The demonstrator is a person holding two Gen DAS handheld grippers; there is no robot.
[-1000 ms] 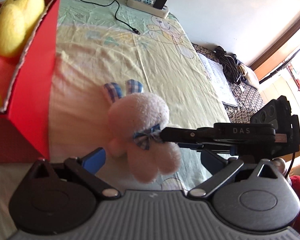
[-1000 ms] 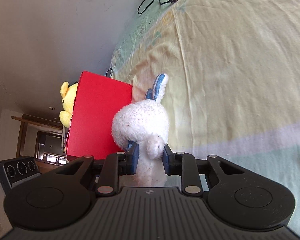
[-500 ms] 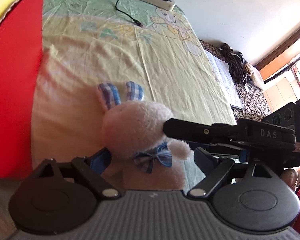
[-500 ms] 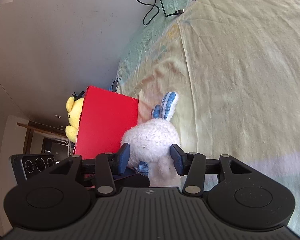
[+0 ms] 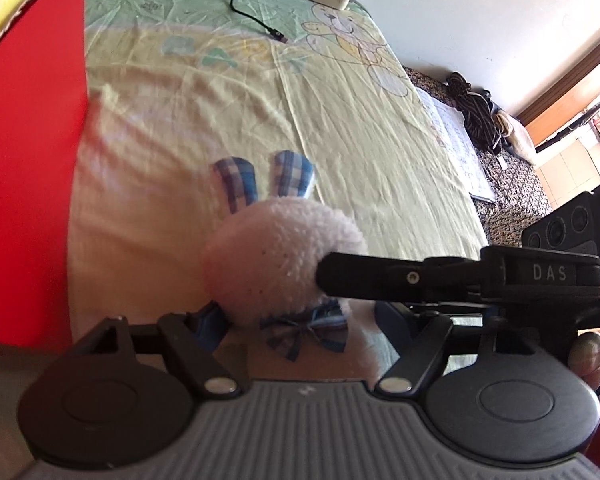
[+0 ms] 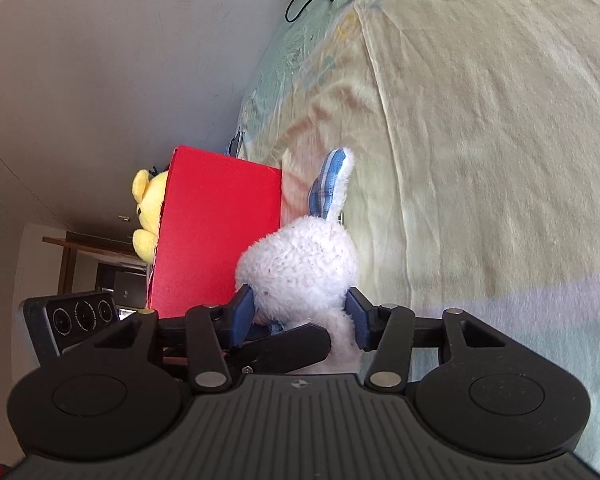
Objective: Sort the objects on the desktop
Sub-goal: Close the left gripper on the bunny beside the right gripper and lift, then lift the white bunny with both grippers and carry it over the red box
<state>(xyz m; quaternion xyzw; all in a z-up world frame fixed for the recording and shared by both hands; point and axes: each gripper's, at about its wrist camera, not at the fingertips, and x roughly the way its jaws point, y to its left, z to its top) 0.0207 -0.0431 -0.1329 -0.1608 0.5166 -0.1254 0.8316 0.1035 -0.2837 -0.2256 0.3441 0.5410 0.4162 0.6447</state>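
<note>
The white plush bunny [image 5: 276, 256] with plaid ears sits on the bed sheet [image 5: 340, 120], right next to the red box [image 6: 216, 232]. The right gripper [image 6: 300, 316] has its blue fingers [image 6: 242, 314] spread around the bunny's neck. The left gripper [image 5: 296, 324] is spread wide too, bunny between its fingers [image 5: 208, 326]. A yellow plush [image 6: 146, 208] pokes out of the box.

plush rabbit [image 5: 276, 256]: white fleecy body, blue plaid ears and bow tie; lying on the yellow-green sheet, ears pointing away from the camera | red box [image 6: 216, 232]: open-topped cardboard, standing just beside the rabbit | yellow plush toy [image 6: 146, 212]: sitting inside the box, poking above its rim
</note>
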